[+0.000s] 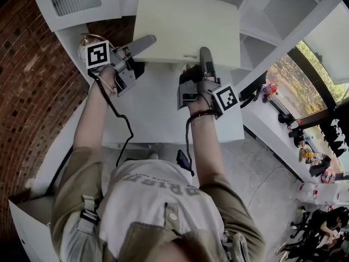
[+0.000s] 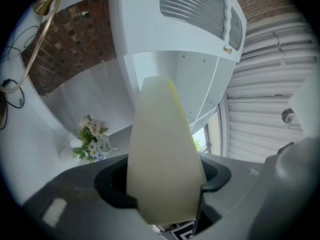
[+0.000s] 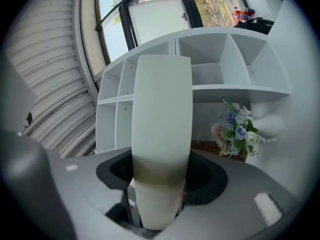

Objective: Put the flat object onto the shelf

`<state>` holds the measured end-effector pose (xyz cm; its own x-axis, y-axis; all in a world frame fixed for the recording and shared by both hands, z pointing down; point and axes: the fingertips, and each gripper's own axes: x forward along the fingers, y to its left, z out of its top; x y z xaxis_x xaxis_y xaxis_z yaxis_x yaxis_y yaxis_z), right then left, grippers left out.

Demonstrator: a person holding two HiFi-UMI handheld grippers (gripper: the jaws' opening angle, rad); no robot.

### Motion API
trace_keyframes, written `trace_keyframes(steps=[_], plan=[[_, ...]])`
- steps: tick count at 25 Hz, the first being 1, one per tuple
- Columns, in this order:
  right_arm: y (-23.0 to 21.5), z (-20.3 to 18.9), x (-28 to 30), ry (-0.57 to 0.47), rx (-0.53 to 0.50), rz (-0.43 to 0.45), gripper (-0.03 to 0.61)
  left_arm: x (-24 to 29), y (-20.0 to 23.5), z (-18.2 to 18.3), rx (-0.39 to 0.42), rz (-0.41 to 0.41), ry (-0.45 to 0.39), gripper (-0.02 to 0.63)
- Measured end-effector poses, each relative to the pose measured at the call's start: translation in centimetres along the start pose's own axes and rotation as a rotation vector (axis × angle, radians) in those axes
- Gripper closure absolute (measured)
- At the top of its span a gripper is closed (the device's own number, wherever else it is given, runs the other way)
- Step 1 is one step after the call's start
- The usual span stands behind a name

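A flat cream-coloured slab (image 1: 188, 29) is held up in front of the white shelf unit (image 1: 272, 12), above the table. My left gripper (image 1: 146, 41) is shut on its near left edge, and my right gripper (image 1: 205, 56) is shut on its near edge further right. In the left gripper view the slab (image 2: 162, 149) stands edge-on between the jaws of the left gripper (image 2: 165, 196) and fills the gap. The right gripper view shows the same: the slab (image 3: 161, 129) is clamped in the right gripper (image 3: 160, 184), with the shelf compartments (image 3: 220, 74) behind it.
A white table (image 1: 158, 111) lies under both hands. A brick wall (image 1: 32, 81) runs along the left. A vase of flowers (image 3: 235, 131) stands on a low shelf by the wall. A vented white unit (image 2: 195, 9) hangs above. Windows (image 1: 305, 75) are at the right.
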<state>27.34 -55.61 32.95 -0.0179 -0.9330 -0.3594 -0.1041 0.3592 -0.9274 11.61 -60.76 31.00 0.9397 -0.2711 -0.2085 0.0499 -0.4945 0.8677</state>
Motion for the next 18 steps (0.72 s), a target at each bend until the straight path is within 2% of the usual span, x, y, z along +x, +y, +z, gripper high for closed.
trace_keyframes(steps=[9, 12, 18], plan=[[0.6, 0.5, 0.9, -0.109, -0.015, -0.045, 0.302, -0.6, -0.4, 1.2, 0.115, 0.009, -0.094, 0.217], [0.4, 0.4, 1.4, -0.107, -0.008, -0.047, 0.302, -1.4, -0.1, -0.4, 0.116, 0.010, -0.105, 0.210], [0.4, 0.8, 2.0, -0.091, 0.014, -0.034, 0.296, 1.1, 0.2, -4.6, 0.089, -0.001, -0.057, 0.210]])
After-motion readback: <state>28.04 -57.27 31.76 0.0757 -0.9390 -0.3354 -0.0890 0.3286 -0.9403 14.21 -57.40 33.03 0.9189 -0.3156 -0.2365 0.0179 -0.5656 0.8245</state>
